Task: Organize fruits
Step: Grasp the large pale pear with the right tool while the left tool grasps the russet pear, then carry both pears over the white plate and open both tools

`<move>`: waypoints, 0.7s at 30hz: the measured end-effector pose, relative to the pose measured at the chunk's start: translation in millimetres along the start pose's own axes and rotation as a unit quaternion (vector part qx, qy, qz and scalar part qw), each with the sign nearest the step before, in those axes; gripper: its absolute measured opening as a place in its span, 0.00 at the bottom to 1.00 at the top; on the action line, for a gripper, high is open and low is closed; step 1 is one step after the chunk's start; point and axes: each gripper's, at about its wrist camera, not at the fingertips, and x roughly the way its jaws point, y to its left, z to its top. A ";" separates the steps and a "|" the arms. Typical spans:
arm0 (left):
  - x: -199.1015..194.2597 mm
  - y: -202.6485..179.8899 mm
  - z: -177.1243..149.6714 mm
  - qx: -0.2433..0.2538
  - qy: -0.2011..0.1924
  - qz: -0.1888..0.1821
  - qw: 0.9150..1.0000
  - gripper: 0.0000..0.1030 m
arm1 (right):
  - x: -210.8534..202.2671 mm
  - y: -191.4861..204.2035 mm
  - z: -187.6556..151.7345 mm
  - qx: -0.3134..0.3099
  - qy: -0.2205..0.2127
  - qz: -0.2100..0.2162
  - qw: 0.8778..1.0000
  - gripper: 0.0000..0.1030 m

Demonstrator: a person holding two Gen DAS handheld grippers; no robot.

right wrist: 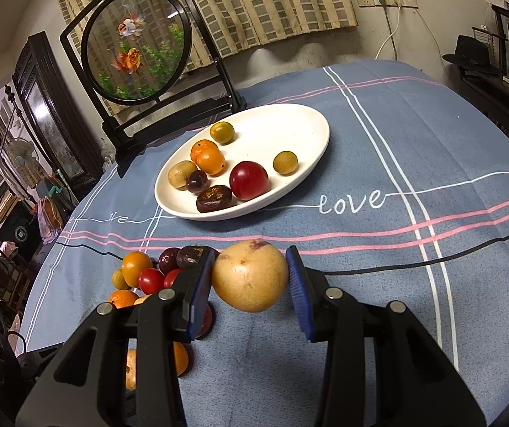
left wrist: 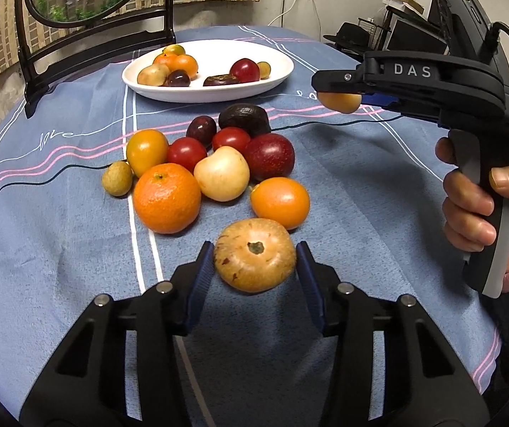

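My left gripper (left wrist: 255, 267) is shut on a yellow-brown speckled fruit (left wrist: 254, 254), stem end towards the camera, just above the cloth. My right gripper (right wrist: 250, 277) is shut on a tan round fruit (right wrist: 250, 277) and holds it in the air; from the left wrist view that gripper (left wrist: 339, 101) is at the upper right, short of the white plate (left wrist: 282, 71). The plate (right wrist: 311, 131) holds several fruits. A pile of loose fruits (left wrist: 211, 163) lies on the cloth between the plate and my left gripper, and also shows in the right wrist view (right wrist: 147, 277).
A blue tablecloth (left wrist: 58, 231) with white and pink lines covers the table. A black-framed round goldfish screen (right wrist: 135, 44) stands behind the plate at the back left. A black cable (right wrist: 414, 267) runs across the cloth. Clutter and a black hat (right wrist: 471, 53) sit beyond the right edge.
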 end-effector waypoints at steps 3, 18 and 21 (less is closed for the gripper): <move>-0.2 -0.6 0.0 0.002 0.000 0.002 1.000 0.46 | 0.3 -0.5 -0.3 0.001 0.000 -0.002 1.000 0.41; -14.0 9.9 -3.9 -0.019 -0.016 -0.003 1.000 0.45 | 2.6 5.0 -4.7 -0.018 0.005 -0.016 1.000 0.41; -25.4 15.0 1.2 -0.020 -0.030 -0.013 0.999 0.45 | 1.6 6.4 -5.3 -0.025 0.002 -0.018 1.000 0.41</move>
